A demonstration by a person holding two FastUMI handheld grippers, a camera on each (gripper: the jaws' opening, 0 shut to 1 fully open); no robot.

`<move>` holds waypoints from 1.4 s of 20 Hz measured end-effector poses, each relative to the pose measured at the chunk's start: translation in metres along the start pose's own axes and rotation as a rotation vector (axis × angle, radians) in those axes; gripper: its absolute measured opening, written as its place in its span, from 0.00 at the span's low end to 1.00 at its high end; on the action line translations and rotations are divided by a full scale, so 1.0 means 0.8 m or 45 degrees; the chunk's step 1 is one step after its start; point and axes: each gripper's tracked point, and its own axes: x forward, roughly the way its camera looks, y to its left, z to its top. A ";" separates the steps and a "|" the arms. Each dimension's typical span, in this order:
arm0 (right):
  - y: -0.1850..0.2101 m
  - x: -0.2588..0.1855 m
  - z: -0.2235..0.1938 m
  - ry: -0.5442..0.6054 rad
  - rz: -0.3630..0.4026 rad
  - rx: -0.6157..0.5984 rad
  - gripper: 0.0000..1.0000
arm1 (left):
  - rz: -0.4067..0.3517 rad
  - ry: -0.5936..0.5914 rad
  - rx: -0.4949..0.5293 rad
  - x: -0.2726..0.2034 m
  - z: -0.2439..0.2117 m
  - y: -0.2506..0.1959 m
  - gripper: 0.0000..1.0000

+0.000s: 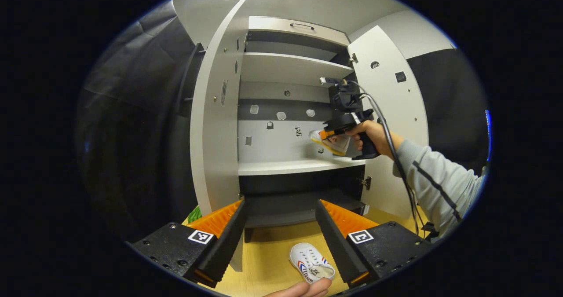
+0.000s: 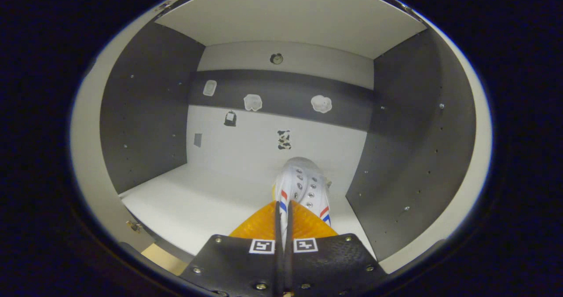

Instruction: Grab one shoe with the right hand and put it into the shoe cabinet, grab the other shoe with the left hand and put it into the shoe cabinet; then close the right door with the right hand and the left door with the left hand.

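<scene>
Shoe cabinet (image 1: 286,165) — both doors open, left door (image 1: 215,112) at 9 o'clock, right door (image 1: 391,112) at 3 o'clock, shelf (image 2: 198,200) bare apart from the incoming shoe.

Right gripper (image 2: 283,226) — fingers together, clamped on the rim of shoe 1 (image 2: 303,182), held inside the shelf bay at 6 o'clock, toe pointing inward.

Left gripper (image 1: 279,231) — fingers apart, nothing between them, above the floor (image 1: 268,253).

Shoe 2 (image 1: 310,262) — on the floor at 6 o'clock, just beside the gripper's right-hand finger. Likely light, soft canvas, rubber sole; best pinched at the heel collar, since the upper would probably fold.
</scene>
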 end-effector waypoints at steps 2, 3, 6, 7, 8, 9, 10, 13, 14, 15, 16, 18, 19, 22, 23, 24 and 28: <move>0.001 0.023 -0.017 0.050 0.000 -0.015 0.01 | 0.016 0.001 -0.006 0.002 0.002 0.004 0.95; 0.001 0.028 -0.022 0.065 0.011 -0.012 0.01 | 0.017 0.005 -0.010 0.004 0.000 0.004 0.95; -0.007 0.030 -0.027 0.079 0.022 0.052 0.02 | 0.022 0.034 -0.013 0.007 -0.009 0.003 0.96; -0.016 0.028 -0.021 0.044 -0.015 0.052 0.02 | 0.026 0.041 -0.011 0.008 -0.011 0.004 0.96; -0.021 0.025 -0.009 -0.009 -0.032 0.066 0.17 | 0.029 0.045 -0.017 0.008 -0.011 0.004 0.97; -0.025 0.021 0.001 -0.042 -0.050 0.090 0.27 | 0.028 0.046 -0.026 0.008 -0.011 0.002 0.97; -0.029 0.005 0.007 -0.067 -0.072 0.123 0.32 | 0.028 0.049 -0.036 0.007 -0.011 0.001 0.97; -0.014 -0.044 0.008 -0.132 -0.024 0.201 0.66 | 0.043 0.046 -0.037 0.003 -0.010 -0.003 0.97; -0.015 -0.064 0.001 -0.140 -0.028 0.195 0.82 | 0.053 0.039 -0.029 0.001 -0.010 -0.005 0.97; -0.017 -0.089 -0.004 -0.153 -0.047 0.180 0.97 | 0.072 0.039 -0.022 0.001 -0.011 -0.004 0.97; -0.014 -0.106 -0.007 -0.171 -0.069 0.161 0.99 | 0.090 0.040 -0.019 0.000 -0.013 -0.004 0.97; -0.002 -0.154 -0.010 -0.226 -0.061 0.140 0.99 | 0.098 0.045 -0.041 -0.002 -0.017 -0.009 0.96; 0.004 -0.181 -0.011 -0.255 -0.048 0.147 0.98 | 0.095 0.057 -0.059 -0.002 -0.022 -0.014 0.96; 0.011 -0.265 -0.018 -0.341 -0.030 0.176 1.00 | 0.108 0.093 -0.078 -0.008 -0.035 -0.020 0.97; 0.010 -0.292 -0.020 -0.366 -0.034 0.190 0.98 | 0.115 0.093 -0.070 -0.011 -0.036 -0.021 0.94; 0.006 -0.319 -0.027 -0.380 -0.042 0.203 0.99 | 0.124 0.088 -0.062 -0.013 -0.036 -0.022 0.97; -0.018 -0.414 -0.048 -0.451 -0.102 0.226 0.99 | 0.146 0.062 -0.049 -0.028 -0.034 -0.020 0.96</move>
